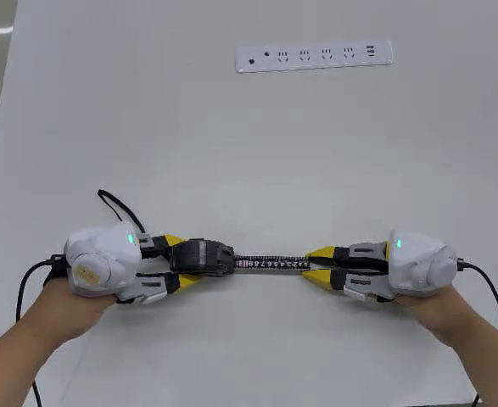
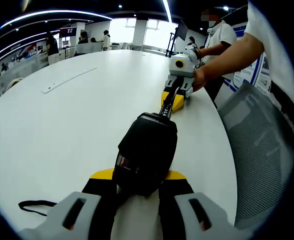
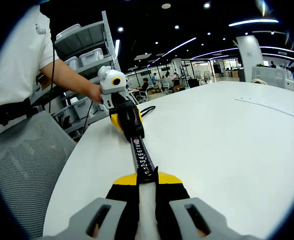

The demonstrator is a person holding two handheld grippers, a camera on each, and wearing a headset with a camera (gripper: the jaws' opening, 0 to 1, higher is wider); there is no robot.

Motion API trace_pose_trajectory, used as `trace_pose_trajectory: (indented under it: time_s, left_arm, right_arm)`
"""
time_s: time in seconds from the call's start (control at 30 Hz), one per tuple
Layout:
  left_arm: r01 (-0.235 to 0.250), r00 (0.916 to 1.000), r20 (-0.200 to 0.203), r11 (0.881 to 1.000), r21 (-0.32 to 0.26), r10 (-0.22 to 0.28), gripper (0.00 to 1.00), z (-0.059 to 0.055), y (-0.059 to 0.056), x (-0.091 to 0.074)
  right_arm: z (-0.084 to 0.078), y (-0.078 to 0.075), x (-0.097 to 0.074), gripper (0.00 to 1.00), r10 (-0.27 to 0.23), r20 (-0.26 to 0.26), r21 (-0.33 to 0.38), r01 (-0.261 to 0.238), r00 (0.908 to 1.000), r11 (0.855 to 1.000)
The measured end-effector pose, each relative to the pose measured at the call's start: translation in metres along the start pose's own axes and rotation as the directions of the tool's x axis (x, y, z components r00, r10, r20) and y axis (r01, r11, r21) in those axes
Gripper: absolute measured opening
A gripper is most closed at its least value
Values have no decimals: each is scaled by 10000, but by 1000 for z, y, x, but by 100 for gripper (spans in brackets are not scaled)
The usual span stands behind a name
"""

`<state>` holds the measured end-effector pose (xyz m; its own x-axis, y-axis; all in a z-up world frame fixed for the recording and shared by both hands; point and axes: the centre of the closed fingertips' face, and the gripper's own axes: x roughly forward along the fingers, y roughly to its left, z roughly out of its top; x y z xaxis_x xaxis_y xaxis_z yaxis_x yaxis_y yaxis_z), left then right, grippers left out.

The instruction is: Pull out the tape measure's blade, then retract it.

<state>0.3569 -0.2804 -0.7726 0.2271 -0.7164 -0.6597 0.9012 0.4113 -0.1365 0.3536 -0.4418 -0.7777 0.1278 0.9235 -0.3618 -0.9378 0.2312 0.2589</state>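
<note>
— What does the table (image 1: 232,127) carry?
— A white power strip (image 1: 314,57) lies toward its far edge. Close to the near edge, two hand-held grippers face each other, tips pointing inward.
— What are they holding?
— The left gripper (image 1: 183,260) has its jaws clenched around a black tape measure (image 1: 203,257), low at the table's surface. The right gripper (image 1: 316,264) pinches the end of the blade (image 1: 270,264), which runs straight between them with its numbers facing up.
</note>
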Motion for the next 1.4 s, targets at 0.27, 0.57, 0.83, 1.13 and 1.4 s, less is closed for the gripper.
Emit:
trace_pose_trajectory:
  time_s: [0.27,0.57,0.83,1.13,1.4]
  left_arm:
    - [-2,10000,7,10000,7,2,28,0,0,0]
    - [-3,10000,-21,10000,31,3,28,1,-1,1]
    - [-4,10000,-29,10000,40,4,28,3,-3,0]
    - [12,10000,-27,10000,40,-12,28,5,-4,0]
    - [10,10000,-31,10000,27,-10,28,4,-3,0]
  right_arm:
    - [-2,-2,-8,8,-124,47,30,124,9999,9999]
    - [-4,-3,-15,8,-168,49,84,167,9998,9998]
    - [-5,-3,-21,8,-186,71,114,185,9998,9998]
    - [-8,-5,-26,8,-239,101,170,237,9997,9996]
    - [-9,-7,-30,8,-300,128,247,297,9995,9993]
